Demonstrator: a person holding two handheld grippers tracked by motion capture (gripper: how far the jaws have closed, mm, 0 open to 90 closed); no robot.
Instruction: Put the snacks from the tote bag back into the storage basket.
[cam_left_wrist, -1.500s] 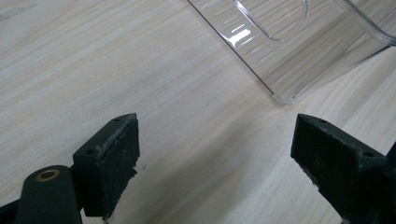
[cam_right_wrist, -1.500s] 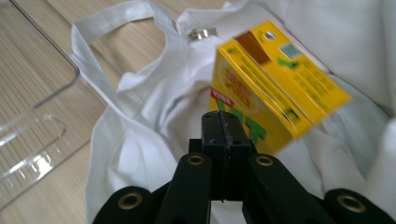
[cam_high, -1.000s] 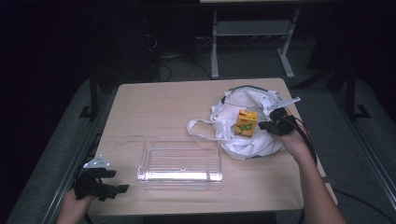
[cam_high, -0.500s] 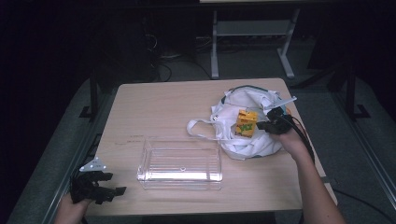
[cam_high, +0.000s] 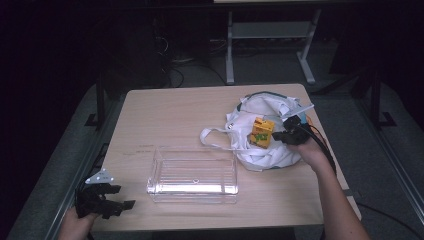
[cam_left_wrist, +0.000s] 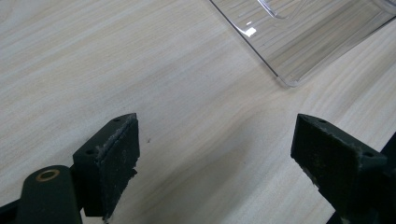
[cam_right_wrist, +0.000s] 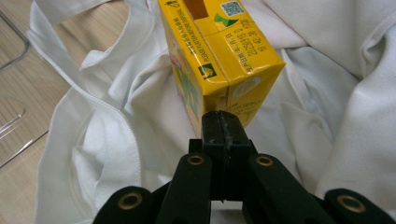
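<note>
A yellow drink carton (cam_high: 262, 132) stands on a crumpled white cloth bag (cam_high: 267, 154) at the table's right side. My right gripper (cam_high: 276, 135) is shut, its tips against the carton's right lower edge. In the right gripper view the joined jaws of the right gripper (cam_right_wrist: 223, 122) meet the lower corner of the carton (cam_right_wrist: 217, 51), with the bag (cam_right_wrist: 116, 140) all around; I see nothing pinched between them. A clear plastic container (cam_high: 192, 175) sits empty at the front middle. My left gripper (cam_high: 122, 196) hovers open at the table's front left corner; in its own view the left gripper (cam_left_wrist: 215, 149) holds nothing.
The bag's handle loop (cam_high: 212, 137) lies toward the container. One corner of the container (cam_left_wrist: 303, 42) shows beyond the left jaws, over the bare wooden tabletop (cam_left_wrist: 163, 84). A metal stand (cam_high: 265, 45) and dark floor lie behind the table.
</note>
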